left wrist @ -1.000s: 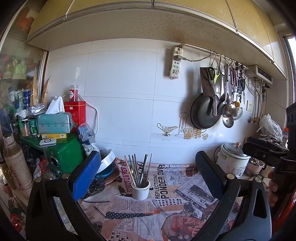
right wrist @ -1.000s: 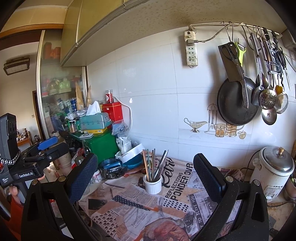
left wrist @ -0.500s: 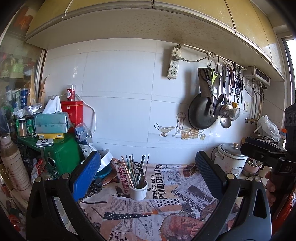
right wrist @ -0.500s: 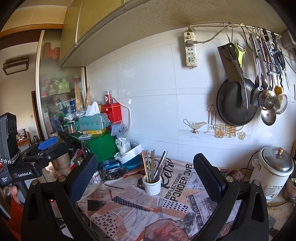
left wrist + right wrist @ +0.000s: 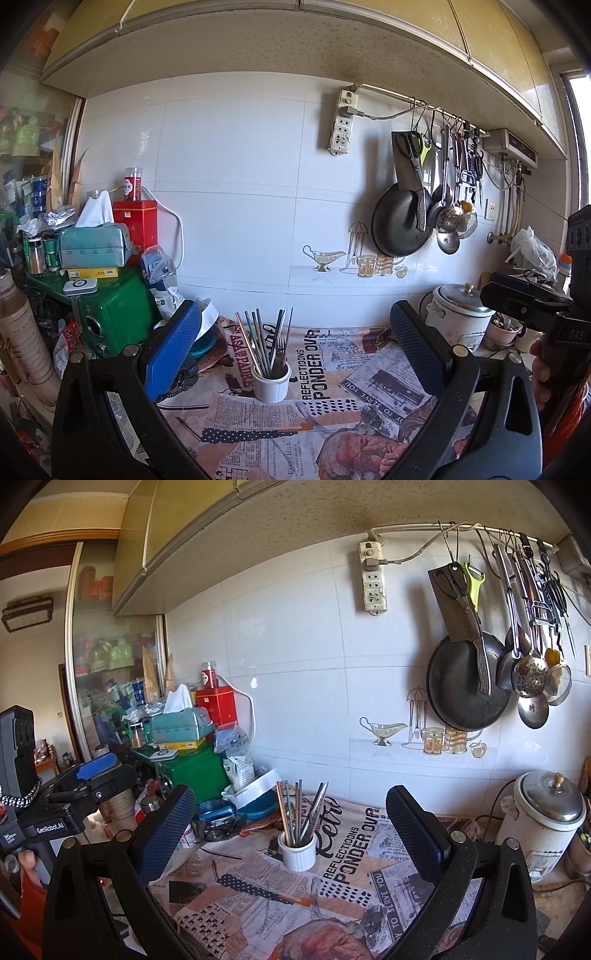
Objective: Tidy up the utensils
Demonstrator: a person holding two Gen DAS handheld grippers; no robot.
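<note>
White cup (image 5: pixel 271 380) (chopsticks upright) stands clear between both grippers' wide-spread, empty fingers (image 5: pixel 171 350).

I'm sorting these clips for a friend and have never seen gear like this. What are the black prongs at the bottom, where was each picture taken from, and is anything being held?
There is no robot here. A person carries a hand-held gripper in each hand, and each has a wide-angle camera looking out along its two fingers. The black prongs are those fingers.

One picture comes from the left gripper, the other from the right gripper. Each also catches the other tool at its edge, with a bit of the hand holding it.

Both are open and hold nothing. Ahead, on a counter covered in newspaper print, stands a white cup of chopsticks and forks. A loose dotted utensil lies in front of it. Pans and ladles hang on the wall.
</note>
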